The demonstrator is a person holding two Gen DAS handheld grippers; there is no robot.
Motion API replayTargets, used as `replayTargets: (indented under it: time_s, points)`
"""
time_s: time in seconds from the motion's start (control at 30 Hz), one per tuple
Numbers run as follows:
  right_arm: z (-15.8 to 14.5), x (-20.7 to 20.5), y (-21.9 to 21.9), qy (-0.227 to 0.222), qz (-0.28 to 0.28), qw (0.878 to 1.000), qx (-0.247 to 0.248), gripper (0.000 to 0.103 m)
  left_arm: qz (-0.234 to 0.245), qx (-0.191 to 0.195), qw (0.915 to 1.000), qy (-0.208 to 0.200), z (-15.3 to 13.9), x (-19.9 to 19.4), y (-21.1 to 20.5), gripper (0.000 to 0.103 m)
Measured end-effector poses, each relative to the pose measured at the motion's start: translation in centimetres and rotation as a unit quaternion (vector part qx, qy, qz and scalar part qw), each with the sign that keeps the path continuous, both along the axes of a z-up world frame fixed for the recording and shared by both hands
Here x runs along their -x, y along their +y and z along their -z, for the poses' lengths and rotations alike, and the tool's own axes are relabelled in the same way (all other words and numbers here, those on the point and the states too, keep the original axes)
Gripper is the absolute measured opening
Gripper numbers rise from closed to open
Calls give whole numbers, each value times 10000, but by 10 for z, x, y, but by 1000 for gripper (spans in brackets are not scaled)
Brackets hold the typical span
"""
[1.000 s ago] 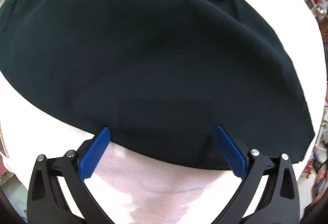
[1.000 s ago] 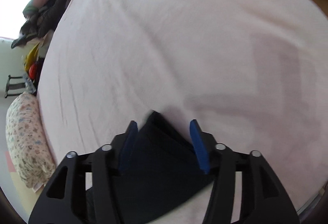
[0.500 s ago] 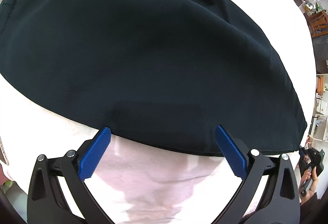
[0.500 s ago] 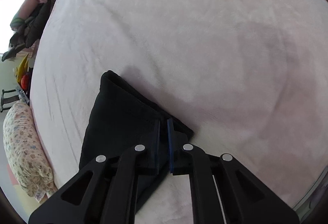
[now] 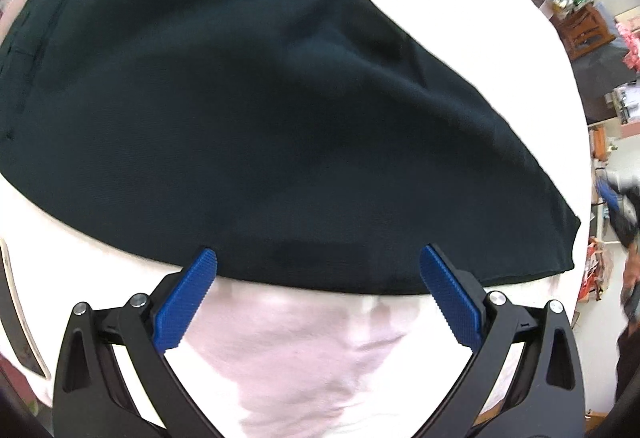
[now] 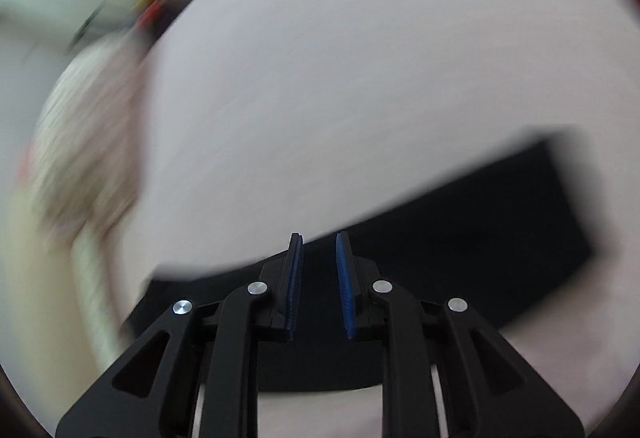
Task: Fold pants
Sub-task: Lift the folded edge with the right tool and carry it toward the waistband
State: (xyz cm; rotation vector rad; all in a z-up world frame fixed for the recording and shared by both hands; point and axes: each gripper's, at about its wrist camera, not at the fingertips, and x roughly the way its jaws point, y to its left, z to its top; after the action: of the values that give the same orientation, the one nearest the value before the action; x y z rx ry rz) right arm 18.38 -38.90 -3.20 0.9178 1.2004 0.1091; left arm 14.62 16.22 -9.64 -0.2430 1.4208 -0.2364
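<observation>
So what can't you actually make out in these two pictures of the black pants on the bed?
- Right wrist view: motion blur smears the pants, so their folds and edges are unclear, and whether cloth lies between the opening jaws of the right gripper.
- Right wrist view: the things beside the bed are streaks.
- Left wrist view: the open left gripper hides part of the pants' near hem; the waistband runs off the left edge.

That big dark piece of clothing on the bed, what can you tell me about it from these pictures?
The pants are black, of a smooth woven-looking cloth, and lie spread nearly flat with soft ripples on a pale pink bed cover. In the left wrist view stitched seams show at their left end, and a hemmed corner sticks out at the lower right. No gripper pad presses on them in either view. In the blurred right wrist view they show as a dark band on the cover.
</observation>
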Motion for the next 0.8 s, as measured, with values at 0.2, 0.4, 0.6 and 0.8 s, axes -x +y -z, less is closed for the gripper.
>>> replayTargets:
  time_s: [0.2, 0.4, 0.6, 0.8]
  points:
    - [39, -121, 189, 437, -1646, 9779, -1211, 18, -452, 218, 9987, -5, -19, -18, 31, 101]
    - [80, -174, 285, 945, -2374, 9657, -463, 18, -559, 98, 9984, 57, 10, -2, 38, 101]
    - [100, -174, 316, 1214, -2793, 9525, 74, 48, -707, 380, 9968, -42, 12, -3, 64, 100]
    - [67, -177, 319, 336, -2576, 9649, 374, 2, -791, 634, 9948, 33, 15, -2, 61, 100]
